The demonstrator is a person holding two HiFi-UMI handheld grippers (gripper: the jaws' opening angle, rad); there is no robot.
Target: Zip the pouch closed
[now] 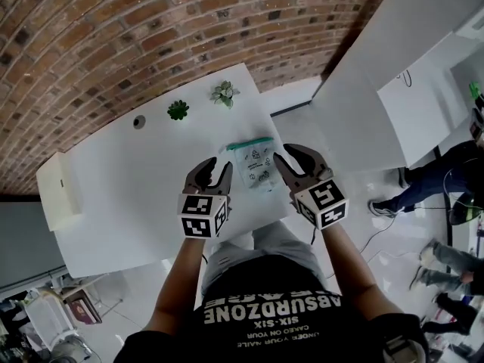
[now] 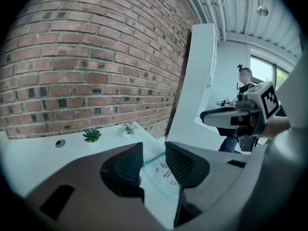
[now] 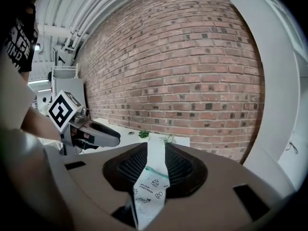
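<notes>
A clear pouch [image 1: 257, 166] with black print and a green zip strip along its far end lies flat on the white table [image 1: 136, 187]. My left gripper [image 1: 214, 171] hovers just left of the pouch's near end, jaws open and empty. My right gripper [image 1: 288, 154] hovers just right of it, also open and empty. In the left gripper view the pouch [image 2: 162, 174] shows through the gap of the left gripper [image 2: 154, 154], with the right gripper [image 2: 226, 117] beyond. In the right gripper view the pouch [image 3: 150, 189] lies past the right gripper [image 3: 155, 160], and the left gripper [image 3: 96, 136] is at the left.
Two small potted plants stand at the table's far side, a dark green one [image 1: 178, 110] and a pale one [image 1: 224, 93]. A round cable hole [image 1: 139, 121] is left of them. A white box [image 1: 59, 191] sits at the left end. People [image 1: 446, 172] stand on the right.
</notes>
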